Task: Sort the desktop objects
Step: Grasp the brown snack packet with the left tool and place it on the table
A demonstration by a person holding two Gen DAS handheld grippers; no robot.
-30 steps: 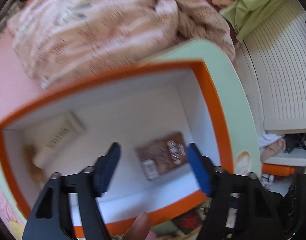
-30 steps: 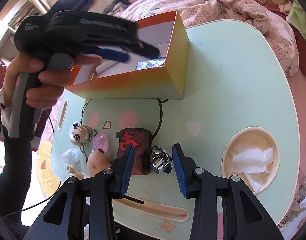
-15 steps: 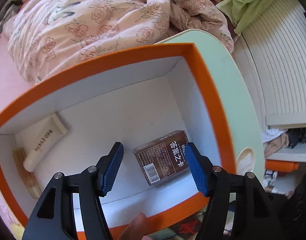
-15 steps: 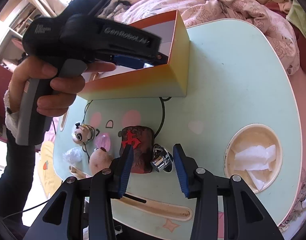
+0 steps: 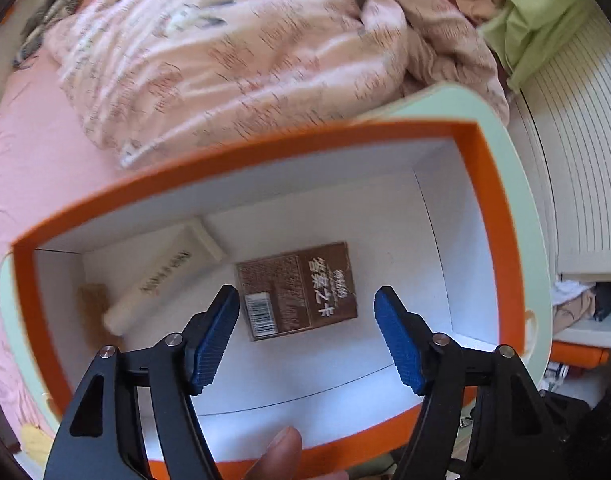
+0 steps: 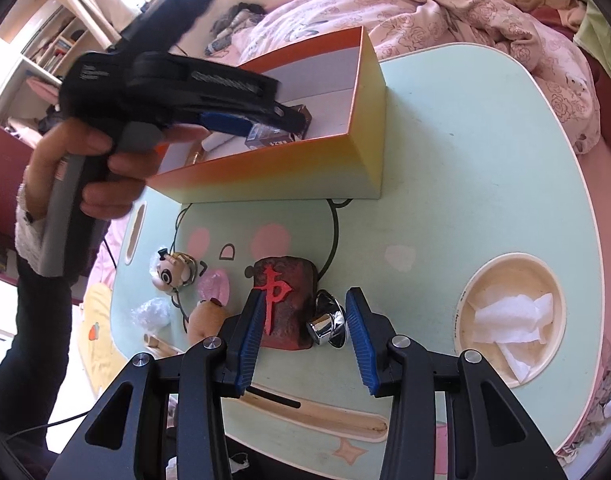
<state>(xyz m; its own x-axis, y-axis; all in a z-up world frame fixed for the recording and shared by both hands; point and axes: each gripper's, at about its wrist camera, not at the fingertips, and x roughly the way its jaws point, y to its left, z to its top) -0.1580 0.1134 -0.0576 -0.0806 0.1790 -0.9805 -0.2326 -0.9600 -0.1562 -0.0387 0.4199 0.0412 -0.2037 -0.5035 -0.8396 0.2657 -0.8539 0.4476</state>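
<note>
Mint-green cartoon-face table (image 6: 465, 168), rumpled pink floral quilt (image 5: 245, 52) on bed beyond its far edge, lime-green cloth (image 5: 533, 16), white slatted panel (image 5: 577, 152) at right, sunlit bookshelf (image 6: 45, 52) far left.

Black gripper (image 6: 303, 332), blue ribbed pads (image 6: 251, 330), silver screws.
</note>
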